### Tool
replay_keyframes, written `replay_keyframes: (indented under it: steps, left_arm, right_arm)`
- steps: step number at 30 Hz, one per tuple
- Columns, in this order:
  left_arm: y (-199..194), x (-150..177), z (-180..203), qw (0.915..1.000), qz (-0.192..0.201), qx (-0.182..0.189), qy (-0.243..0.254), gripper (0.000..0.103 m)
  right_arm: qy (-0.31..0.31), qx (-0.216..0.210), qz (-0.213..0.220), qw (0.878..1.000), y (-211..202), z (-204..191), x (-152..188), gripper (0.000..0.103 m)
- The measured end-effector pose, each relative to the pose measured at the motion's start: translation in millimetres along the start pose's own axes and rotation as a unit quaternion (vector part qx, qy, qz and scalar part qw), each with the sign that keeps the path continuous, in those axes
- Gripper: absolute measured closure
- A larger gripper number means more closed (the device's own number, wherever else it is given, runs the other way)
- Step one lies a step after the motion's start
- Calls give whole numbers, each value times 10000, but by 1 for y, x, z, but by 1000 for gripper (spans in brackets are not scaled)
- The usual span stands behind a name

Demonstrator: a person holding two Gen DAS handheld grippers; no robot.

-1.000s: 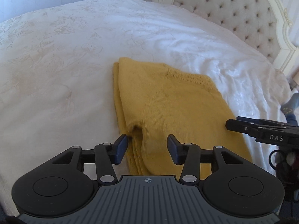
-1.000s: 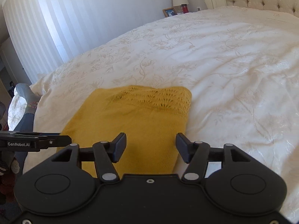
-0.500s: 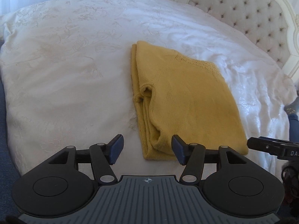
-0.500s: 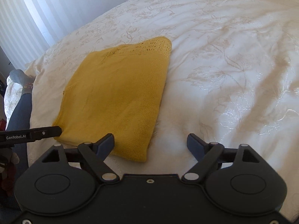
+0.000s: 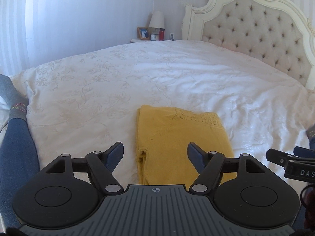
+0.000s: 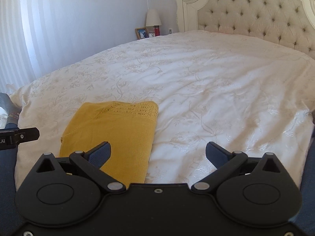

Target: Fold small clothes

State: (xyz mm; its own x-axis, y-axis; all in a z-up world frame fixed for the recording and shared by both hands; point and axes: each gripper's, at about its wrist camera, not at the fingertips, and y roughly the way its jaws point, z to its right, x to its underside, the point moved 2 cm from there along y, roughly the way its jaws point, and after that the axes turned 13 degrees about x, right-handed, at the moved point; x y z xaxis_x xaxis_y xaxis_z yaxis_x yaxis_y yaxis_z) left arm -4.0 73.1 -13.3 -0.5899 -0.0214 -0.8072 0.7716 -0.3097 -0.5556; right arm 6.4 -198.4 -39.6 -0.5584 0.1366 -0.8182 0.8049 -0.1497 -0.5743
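Left wrist view: left gripper (image 5: 155, 153) spread wide, empty, with the folded sweater (image 5: 183, 143) on the bed (image 5: 177, 74) just ahead, probably untouched. Right gripper (image 6: 157, 153) likewise released; sweater (image 6: 116, 135) ahead, to its left.

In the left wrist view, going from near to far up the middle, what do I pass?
Left gripper with its jaws apart, then the folded yellow sweater, then the bare white bedspread, then the bedside lamp against the wall.
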Motion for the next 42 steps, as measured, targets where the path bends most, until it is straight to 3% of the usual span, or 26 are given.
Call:
replay_keyframes:
  steps: [5,8,12,15,23,28,31,42]
  left_arm:
    - [4,2,-1,9987,-232,-445,-31,32]
    - [15,7,-1,9971,-643,-371,193,32]
    - [24,20,-8,9940,-1049,-314,-65,32]
    - [30,26,-12,9915,-1220,-382,-222,20]
    - [40,32,-16,9853,-1550,-597,-388,8]
    - [46,40,-16,9814,-1781,-418,-583,7]
    - [49,46,-15,9794,-1878,-422,-612,1]
    - [54,50,-8,9768,-2013,-617,-385,0]
  right_arm:
    - [261,-341,-454,9980,6,4,0,1]
    - [363,-426,-693,9960,10,5,4,1]
    - [361,-477,-869,9944,12,1,9,1]
    - [364,-505,-970,9933,13,0,13,1]
    - [382,-601,-1218,9900,17,-5,18,1]
    - [381,-629,-1247,9895,17,-9,18,1]
    - [380,-649,-1266,9891,17,-10,19,1]
    - [410,-645,-1361,9877,19,-10,25,1]
